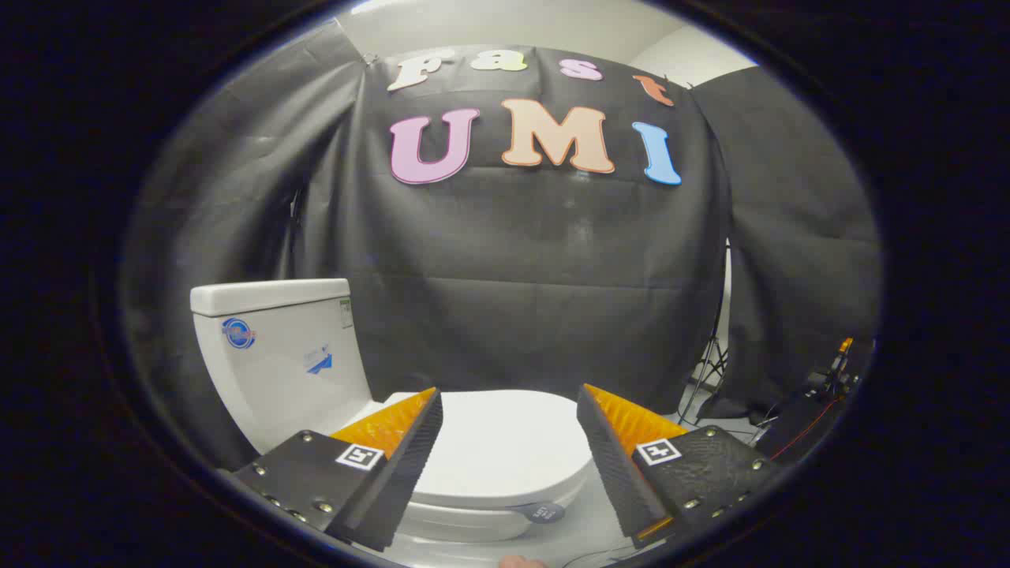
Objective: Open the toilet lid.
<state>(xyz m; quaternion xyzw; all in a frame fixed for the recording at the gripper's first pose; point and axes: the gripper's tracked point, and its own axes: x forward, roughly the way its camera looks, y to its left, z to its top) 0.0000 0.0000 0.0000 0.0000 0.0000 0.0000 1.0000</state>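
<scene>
the toilet lid (pixel 505 446) lies flat and closed on the bowl, its rounded front edge seen between and just beyond the fingers of the hand-held gripper (pixel 509 457). the seat rim (pixel 465 522) shows as a thin band under the lid's front edge, with a small dark round tag (pixel 544 512) stuck near it. the fingers stand wide apart, holding nothing, and hover short of the lid without touching it. behind the lid's rear edge rises the tank (pixel 284 347), upright, with its own cover on top. beyond the toilet hangs the booth's dark cloth wall (pixel 536 276), and off past the bowl's far side a light stand (pixel 710 363) and some cabled gear (pixel 821 394) sit on the floor.

the lid is not yet lifted. the likely trouble is the grip: the gap between lid and seat looks thin, so a finger could slide under the seat too and raise both, or skid off the smooth curved edge. lifting short of the tank could also let the lid drop back shut.
</scene>
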